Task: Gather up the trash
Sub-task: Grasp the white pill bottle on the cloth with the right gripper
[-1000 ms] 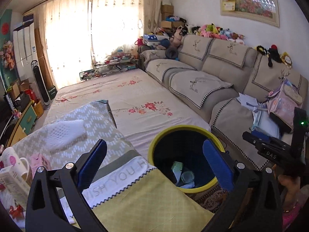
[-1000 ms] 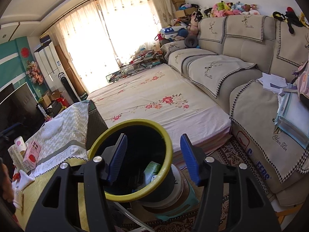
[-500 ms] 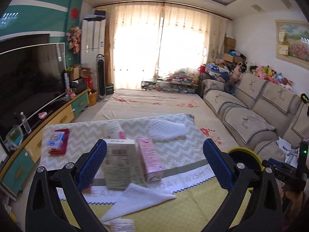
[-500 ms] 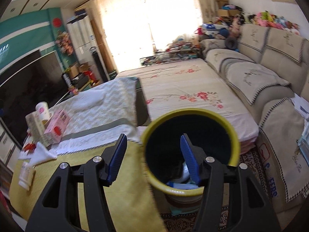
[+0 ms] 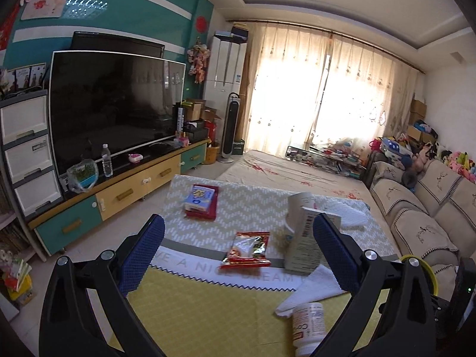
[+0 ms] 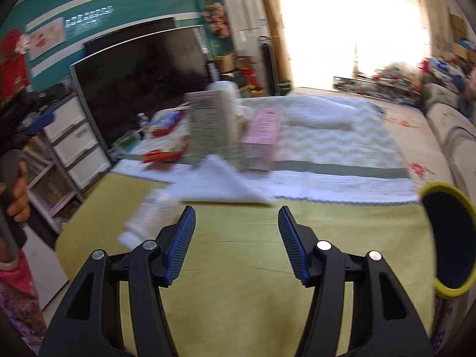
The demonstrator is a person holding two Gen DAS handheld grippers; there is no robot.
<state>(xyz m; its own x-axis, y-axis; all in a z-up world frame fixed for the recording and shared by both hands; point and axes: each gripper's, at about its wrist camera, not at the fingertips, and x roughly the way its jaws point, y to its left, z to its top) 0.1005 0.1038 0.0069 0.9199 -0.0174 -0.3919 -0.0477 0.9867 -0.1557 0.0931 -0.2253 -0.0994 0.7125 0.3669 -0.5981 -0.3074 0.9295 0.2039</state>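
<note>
You are between pickups, both the left gripper and right gripper spread apart and empty: next reach the red crinkly snack wrapper mid-table, then the yellow-rimmed black bin off the table's right edge.

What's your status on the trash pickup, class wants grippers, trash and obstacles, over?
Left gripper open, empty. Right gripper open, empty. Red snack wrapper, white bottle and tissue lie on table; yellow-rimmed bin at right edge. Upright cartons beside wrapper.
</note>
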